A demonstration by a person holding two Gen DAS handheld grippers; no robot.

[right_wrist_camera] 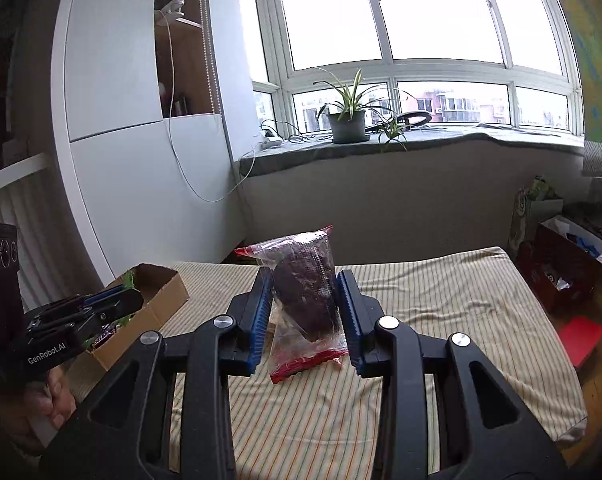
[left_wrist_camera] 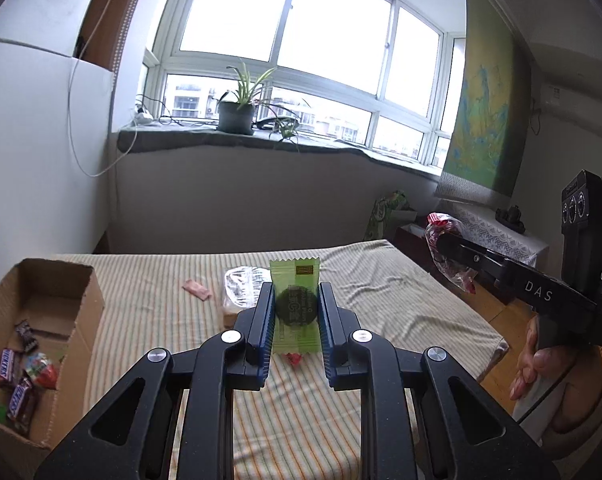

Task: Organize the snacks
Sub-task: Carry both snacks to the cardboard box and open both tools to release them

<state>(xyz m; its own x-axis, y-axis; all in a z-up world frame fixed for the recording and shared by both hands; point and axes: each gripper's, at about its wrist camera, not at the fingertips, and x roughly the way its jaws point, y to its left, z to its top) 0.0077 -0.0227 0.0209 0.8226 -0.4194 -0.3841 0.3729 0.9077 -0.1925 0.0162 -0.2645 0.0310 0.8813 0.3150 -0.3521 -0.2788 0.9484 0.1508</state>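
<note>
My left gripper (left_wrist_camera: 295, 292) is shut on a green snack packet (left_wrist_camera: 295, 308) with a dark round print, held upright above the striped table (left_wrist_camera: 161, 308). My right gripper (right_wrist_camera: 303, 280) is shut on a clear bag with red ends (right_wrist_camera: 303, 292) that holds a dark brown cake. That same bag (left_wrist_camera: 445, 236) and the right gripper (left_wrist_camera: 441, 240) show at the right of the left wrist view, held by a hand (left_wrist_camera: 529, 368). A cardboard box (left_wrist_camera: 81, 312) at the left holds several chocolate bars (left_wrist_camera: 19, 392) and wrapped sweets. The left gripper (right_wrist_camera: 129, 300) appears at the left in the right wrist view, by the box (right_wrist_camera: 157, 292).
On the cloth lie a clear-wrapped bread pack (left_wrist_camera: 241, 292), a small pink wrapper (left_wrist_camera: 197, 290) and a red sweet (left_wrist_camera: 295, 359) below the green packet. A windowsill with a potted plant (left_wrist_camera: 237, 112) runs behind. Boxes and bags (right_wrist_camera: 561, 264) stand on the floor at the right.
</note>
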